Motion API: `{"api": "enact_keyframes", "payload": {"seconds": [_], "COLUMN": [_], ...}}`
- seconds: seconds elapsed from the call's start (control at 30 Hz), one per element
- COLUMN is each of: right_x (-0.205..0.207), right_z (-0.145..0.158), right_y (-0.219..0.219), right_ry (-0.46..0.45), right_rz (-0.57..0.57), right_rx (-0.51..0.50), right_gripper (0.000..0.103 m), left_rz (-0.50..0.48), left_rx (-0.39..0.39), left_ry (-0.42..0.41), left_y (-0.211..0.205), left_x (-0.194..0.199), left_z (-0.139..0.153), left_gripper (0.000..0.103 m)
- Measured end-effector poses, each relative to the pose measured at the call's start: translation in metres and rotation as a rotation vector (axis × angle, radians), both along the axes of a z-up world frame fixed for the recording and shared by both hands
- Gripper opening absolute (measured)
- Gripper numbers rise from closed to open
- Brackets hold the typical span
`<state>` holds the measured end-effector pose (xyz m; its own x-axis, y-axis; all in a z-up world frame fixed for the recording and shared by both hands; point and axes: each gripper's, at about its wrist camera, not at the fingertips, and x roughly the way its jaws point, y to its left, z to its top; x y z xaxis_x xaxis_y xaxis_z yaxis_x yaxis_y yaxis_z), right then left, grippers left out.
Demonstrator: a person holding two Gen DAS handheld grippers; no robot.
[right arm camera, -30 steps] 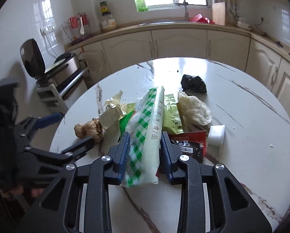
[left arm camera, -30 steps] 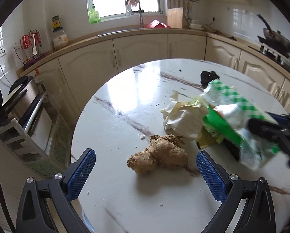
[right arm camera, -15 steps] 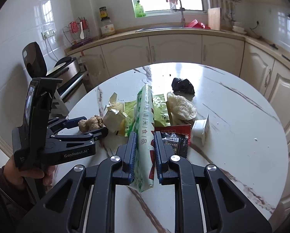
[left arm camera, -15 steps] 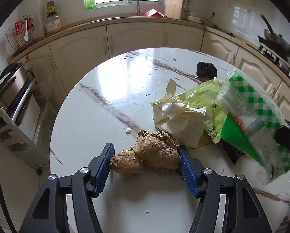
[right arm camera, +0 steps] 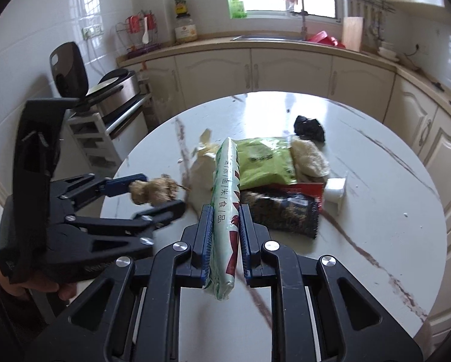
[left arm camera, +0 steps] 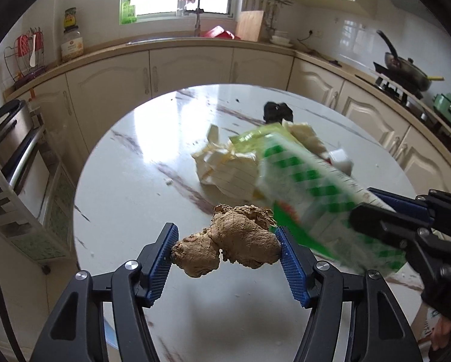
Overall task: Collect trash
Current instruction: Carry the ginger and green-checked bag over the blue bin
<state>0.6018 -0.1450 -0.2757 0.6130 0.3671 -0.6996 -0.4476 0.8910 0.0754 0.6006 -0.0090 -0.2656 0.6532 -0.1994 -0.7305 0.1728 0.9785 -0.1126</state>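
Observation:
My left gripper (left arm camera: 225, 241) is shut on a brown ginger root (left arm camera: 230, 239) and holds it above the round marble table (left arm camera: 128, 199); the root also shows in the right wrist view (right arm camera: 153, 191). My right gripper (right arm camera: 224, 226) is shut on a green-and-white checked food bag (right arm camera: 225, 199), lifted off the table; the bag shows blurred in the left wrist view (left arm camera: 309, 193). On the table lie crumpled lined paper (left arm camera: 222, 169), a light green packet (right arm camera: 263, 161), a dark snack packet (right arm camera: 282, 212), a pale crumpled wad (right arm camera: 311, 158), a black wad (right arm camera: 309, 128) and a white cup (right arm camera: 335, 188).
Cream cabinets (right arm camera: 255, 72) curve round behind the table. A sink with tap (right arm camera: 297, 30) is under the window. A steel appliance on a rack (right arm camera: 116, 96) stands at the left. A stove with a pan (left arm camera: 403, 72) is at the right.
My left gripper has closed on the ginger root and lifted it off the table. My right gripper has raised the checked bag higher and toward the left gripper.

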Motion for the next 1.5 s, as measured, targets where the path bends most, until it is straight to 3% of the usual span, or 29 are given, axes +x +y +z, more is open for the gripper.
{"api": "enact_keyframes", "payload": {"seconds": [0.13, 0.23, 0.43, 0.73, 0.97, 1.1, 1.27, 1.5], "right_x": [-0.005, -0.001, 0.009, -0.022, -0.043, -0.055, -0.061, -0.045], "right_z": [-0.004, -0.011, -0.028, 0.006, 0.014, -0.005, -0.048, -0.133], "right_y": [0.008, 0.010, 0.015, 0.031, 0.104, 0.168, 0.243, 0.302], "right_ry": [0.026, 0.098, 0.153, 0.007, 0.008, 0.055, 0.123, 0.237], "right_rz": [0.018, 0.042, 0.041, 0.037, 0.183, 0.297, 0.402, 0.446], "right_rx": [-0.003, 0.031, 0.034, 0.064, 0.079, 0.067, 0.015, -0.143], "right_gripper": [0.018, 0.019, 0.014, 0.013, 0.013, 0.013, 0.013, 0.013], "left_rz": [-0.002, -0.006, 0.006, 0.040, 0.162, 0.269, 0.379, 0.431], "left_rx": [-0.005, -0.003, -0.024, -0.105, -0.086, -0.068, -0.077, -0.153], "left_ry": [0.005, 0.021, 0.028, -0.074, -0.118, -0.082, 0.019, 0.183], "left_y": [0.005, 0.009, 0.015, 0.064, 0.152, 0.208, 0.267, 0.306], "left_x": [-0.014, -0.013, -0.015, -0.058, -0.122, -0.158, -0.187, -0.181], "left_z": [-0.002, -0.004, -0.008, 0.016, 0.017, -0.003, -0.045, -0.120], "left_gripper": [0.061, 0.061, 0.061, 0.061, 0.061, 0.062, 0.062, 0.062]}}
